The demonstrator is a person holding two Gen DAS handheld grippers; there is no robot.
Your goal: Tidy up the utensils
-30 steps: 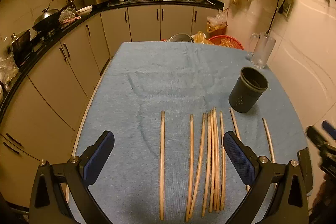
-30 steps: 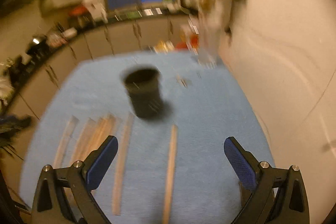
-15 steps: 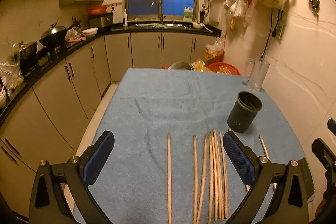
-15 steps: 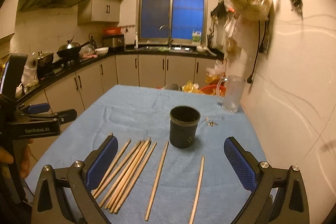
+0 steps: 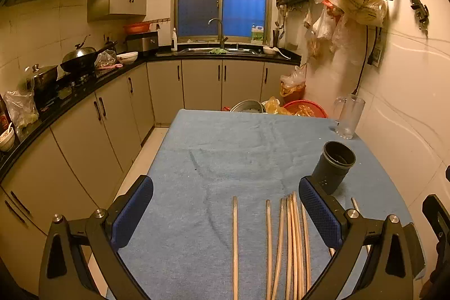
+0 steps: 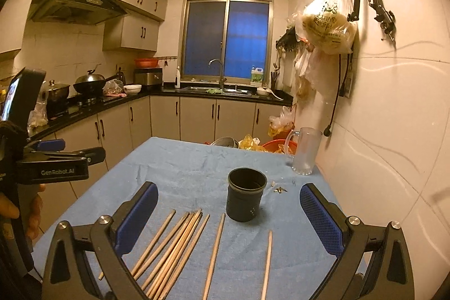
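Two hand-held grippers wide apart above the chopsticks

Both tools hang over the near end of the blue-clothed surface (image 5: 225,148), held level and looking forward toward the sink and window, with nothing between their fingers.

The left hand-held gripper (image 5: 225,212) has its blue pads (image 5: 132,211) spread wide, clear of the cloth. From the right wrist view the same tool appears at the left edge (image 6: 70,156), held up off the surface by the person's left hand (image 6: 19,212), whose fingers wrap the handle below it.

The right hand-held gripper (image 6: 229,218) is likewise spread wide, its pads (image 6: 320,218) raised above the cloth and gripping nothing.

The wooden chopsticks (image 5: 289,246) lie flat on the cloth at the near edge, pointing away from the cameras. In the right wrist view a loose bunch (image 6: 174,243) sits to the left, its sticks touching or just beside one another, and two single sticks lie apart to its right, one of them (image 6: 215,249) ending just short of the holder.

The dark round utensil holder (image 6: 246,194) stands upright just beyond the sticks. A clear glass mug (image 6: 306,149) stands farther back by the tiled wall.
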